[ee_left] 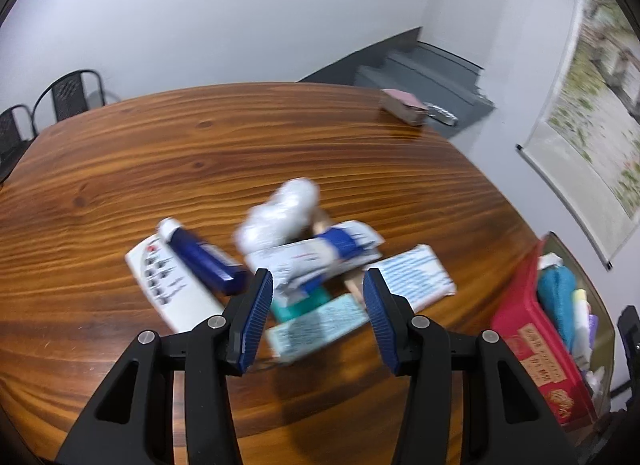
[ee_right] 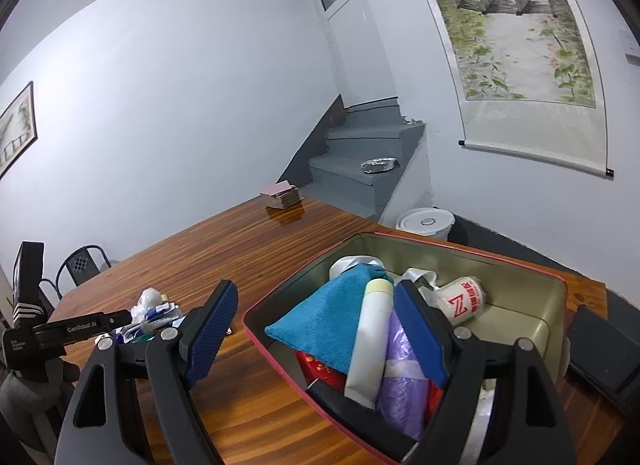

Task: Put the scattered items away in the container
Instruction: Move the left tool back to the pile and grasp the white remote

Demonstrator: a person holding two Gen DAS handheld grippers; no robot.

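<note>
A loose pile lies on the wooden table (ee_left: 160, 169): a white remote (ee_left: 160, 285), a dark blue tube (ee_left: 208, 257), a crumpled white plastic bag (ee_left: 284, 209), a blue-and-white packet (ee_left: 320, 257), a teal packet (ee_left: 316, 325) and a white printed pack (ee_left: 416, 277). My left gripper (ee_left: 319, 279) hangs open just above the pile's near side, gripping nothing. The red tin (ee_right: 280, 349) holds a teal cloth (ee_right: 336, 317), a cream tube (ee_right: 370, 341), a purple roll (ee_right: 404, 381) and a white cup (ee_right: 460, 301). My right gripper (ee_right: 316, 289) stands open over the tin's near-left corner.
A pink-topped stack (ee_right: 282, 195) sits at the table's far edge. Grey stairs (ee_right: 360, 169) with a foil dish rise behind it. Black chairs (ee_left: 68, 97) stand at the far left. A flat black object (ee_right: 600, 349) lies right of the tin. A white bucket (ee_right: 424, 223) is on the floor.
</note>
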